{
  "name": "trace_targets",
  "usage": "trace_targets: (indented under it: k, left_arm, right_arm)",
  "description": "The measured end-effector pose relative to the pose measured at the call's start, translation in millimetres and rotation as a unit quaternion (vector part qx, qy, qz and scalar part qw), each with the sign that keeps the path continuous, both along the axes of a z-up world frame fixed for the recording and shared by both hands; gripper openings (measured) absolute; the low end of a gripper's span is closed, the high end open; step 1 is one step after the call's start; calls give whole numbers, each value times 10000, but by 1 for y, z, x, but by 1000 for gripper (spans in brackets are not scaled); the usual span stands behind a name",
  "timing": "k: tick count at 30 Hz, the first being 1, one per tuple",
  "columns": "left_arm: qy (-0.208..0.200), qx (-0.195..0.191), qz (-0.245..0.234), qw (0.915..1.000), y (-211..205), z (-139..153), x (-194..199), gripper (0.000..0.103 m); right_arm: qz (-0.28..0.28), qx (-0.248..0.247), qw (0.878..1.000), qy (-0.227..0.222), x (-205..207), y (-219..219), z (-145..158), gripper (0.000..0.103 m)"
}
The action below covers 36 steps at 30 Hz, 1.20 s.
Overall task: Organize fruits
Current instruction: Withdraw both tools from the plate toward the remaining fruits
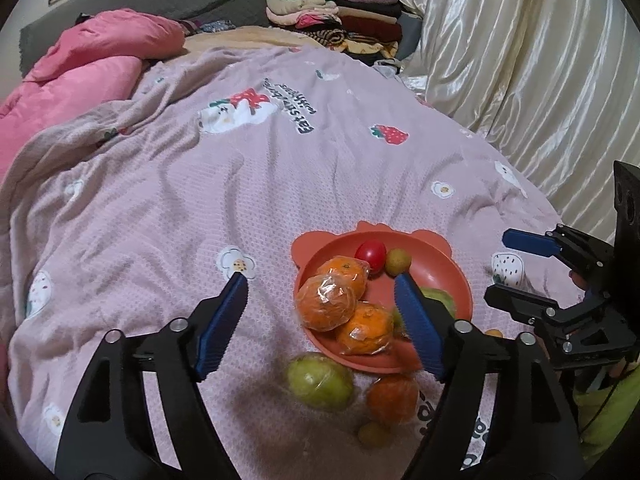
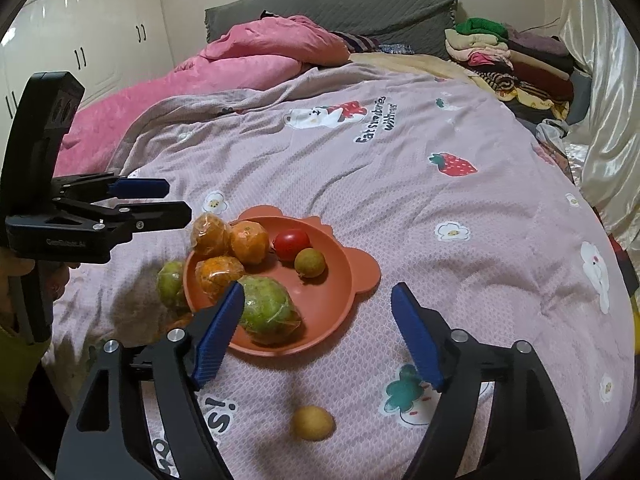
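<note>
Three wrapped oranges (image 2: 230, 250), one red tomato (image 2: 291, 243), one small brownish fruit (image 2: 310, 263) and one wrapped green fruit (image 2: 268, 310) lie in the orange plate (image 2: 332, 312) on the bed (image 2: 400, 200). Left of the plate a second green fruit (image 2: 170, 284) lies half hidden by its rim. Only the left wrist view shows a fourth orange (image 1: 392, 398) and a blurred yellowish fruit (image 1: 372, 434) there; only the right shows another (image 2: 312, 423) alone. The left hand-held gripper (image 1: 320, 288) and right hand-held gripper (image 2: 318, 296) both gape wide, holding nothing.
</note>
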<state>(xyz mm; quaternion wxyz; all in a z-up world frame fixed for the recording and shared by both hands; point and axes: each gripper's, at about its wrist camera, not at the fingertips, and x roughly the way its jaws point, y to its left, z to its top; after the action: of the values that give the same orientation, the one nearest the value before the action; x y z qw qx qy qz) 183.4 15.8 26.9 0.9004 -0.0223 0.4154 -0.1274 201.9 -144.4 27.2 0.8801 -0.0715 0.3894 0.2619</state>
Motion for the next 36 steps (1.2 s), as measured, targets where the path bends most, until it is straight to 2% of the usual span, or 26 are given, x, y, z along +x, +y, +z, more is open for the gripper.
trace_targets:
  k: [5, 16, 30, 36]
  left_arm:
    - [-85, 52, 43, 9999, -1, 8, -8, 80]
    - [-259, 44, 131, 9996, 2, 23, -23, 93]
    - [-344, 6, 327, 9989, 16, 33, -41, 93]
    - [-376, 114, 401, 9984, 19, 35, -48, 93]
  right_arm:
    - [-1, 23, 10000, -85, -6, -2, 6, 81]
    - [-26, 1, 9997, -242, -17, -2, 16, 91]
    - [-33, 2, 9992, -390, -29, 0, 27, 93]
    - [48, 4, 9991, -416, -36, 4, 30, 93]
